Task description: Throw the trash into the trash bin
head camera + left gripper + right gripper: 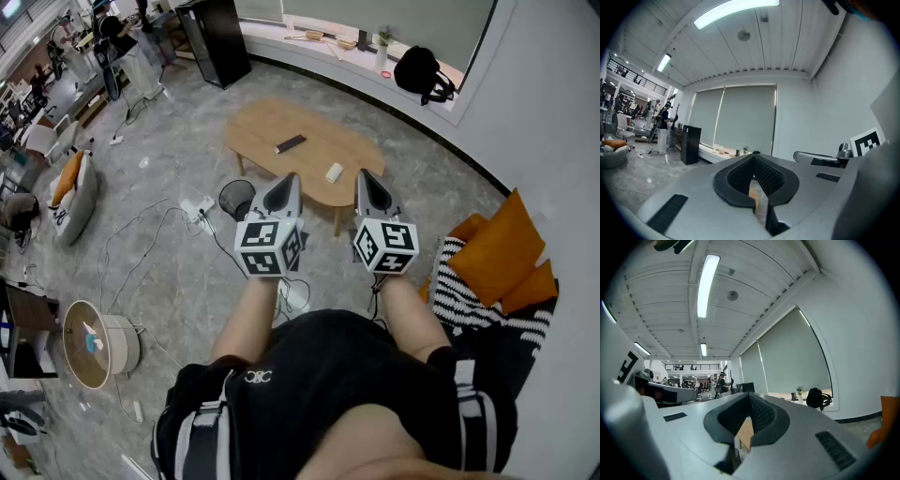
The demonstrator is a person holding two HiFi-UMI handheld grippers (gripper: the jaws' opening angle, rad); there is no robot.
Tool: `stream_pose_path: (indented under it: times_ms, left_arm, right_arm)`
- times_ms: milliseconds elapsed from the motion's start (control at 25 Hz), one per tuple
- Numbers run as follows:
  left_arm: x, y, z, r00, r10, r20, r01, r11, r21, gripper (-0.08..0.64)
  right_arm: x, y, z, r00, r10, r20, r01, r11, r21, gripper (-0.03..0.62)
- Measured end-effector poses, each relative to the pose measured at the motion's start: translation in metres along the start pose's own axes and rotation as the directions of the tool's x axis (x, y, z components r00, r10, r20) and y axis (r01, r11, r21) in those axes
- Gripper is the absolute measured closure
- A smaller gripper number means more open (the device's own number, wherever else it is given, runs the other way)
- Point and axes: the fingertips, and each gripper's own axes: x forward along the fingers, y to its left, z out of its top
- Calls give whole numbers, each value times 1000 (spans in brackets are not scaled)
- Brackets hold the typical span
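A black remote [290, 143] lay on a low oval wooden table [267, 127] in the far middle. A black backpack [424, 73] sat on the far right white sill [281, 44]. Orange cushions [497, 248] lay right beside a striped black-and-white blanket [483, 305]; a round wooden stand [75, 361] stood near left.

From the head camera we look steeply down over the person's torso at the bottom edge, onto the left gripper [285, 180] and right gripper [368, 178] at centre, with the wooden table [281, 127] farther off above them. Each gripper camera sits close behind its own jaws and faces level across the room, ceiling filling the upper half. The left gripper view shares the black cabinet [216, 37] with the head view; the right shares the backpack [424, 73].
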Motion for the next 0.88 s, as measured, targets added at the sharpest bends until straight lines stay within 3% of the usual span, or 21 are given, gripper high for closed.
stream_pose_path:
  times_ms: [320, 880]
  left_arm:
    - [-3, 17, -3, 1000, -5, -9, 5, 1000, -27, 554]
    - [-27, 79, -15, 1000, -2, -7, 1, 999, -47, 554]
  right_arm:
    - [7, 7, -1, 1000, -17, 20, 16, 999, 43, 580]
    - [29, 64, -23, 1000, -14, 3, 14, 999, 31, 580]
